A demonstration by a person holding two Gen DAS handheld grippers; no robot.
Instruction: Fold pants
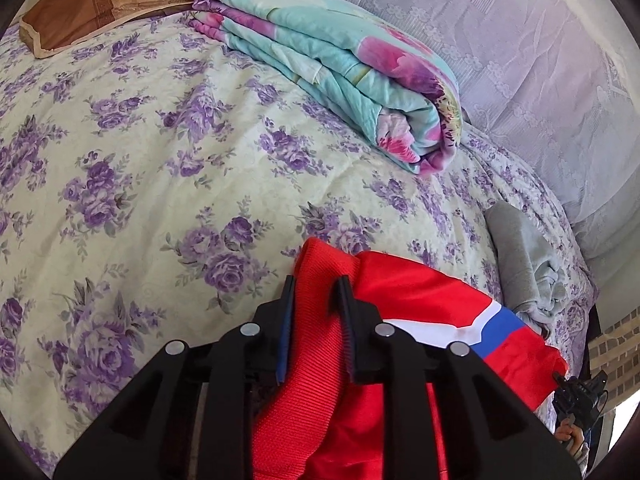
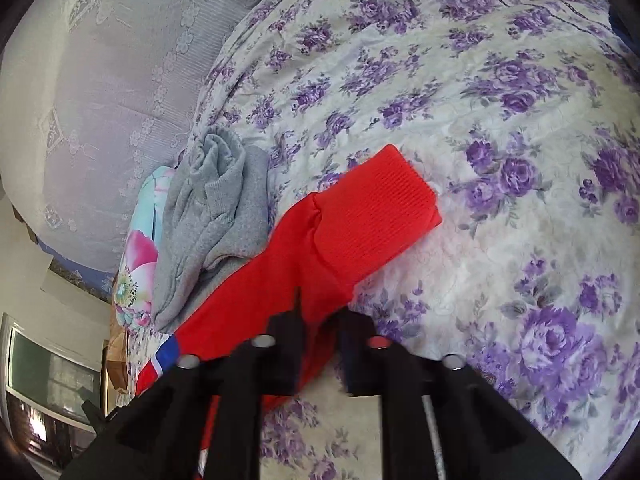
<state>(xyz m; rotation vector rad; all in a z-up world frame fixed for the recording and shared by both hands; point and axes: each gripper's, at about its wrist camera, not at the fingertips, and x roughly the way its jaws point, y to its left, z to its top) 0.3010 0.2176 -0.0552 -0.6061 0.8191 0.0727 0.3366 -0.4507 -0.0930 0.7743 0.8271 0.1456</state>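
The red pants (image 1: 400,300) lie on the near part of the floral bedspread (image 1: 160,160), beside a grey garment (image 1: 528,268). The left gripper (image 1: 316,292) clamps their ribbed red band, fingers narrow. The right gripper (image 2: 320,320) pinches the red cloth, fingers nearly together.

Bright red pants (image 1: 404,292) with a ribbed red band and a blue-and-white stripe; cream bedspread (image 1: 160,168) scattered with purple roses; folded turquoise quilt (image 1: 332,68) with pink flowers; plain grey sweater (image 2: 212,216); brown-gold pillow (image 1: 104,4); black tongs (image 1: 316,300).
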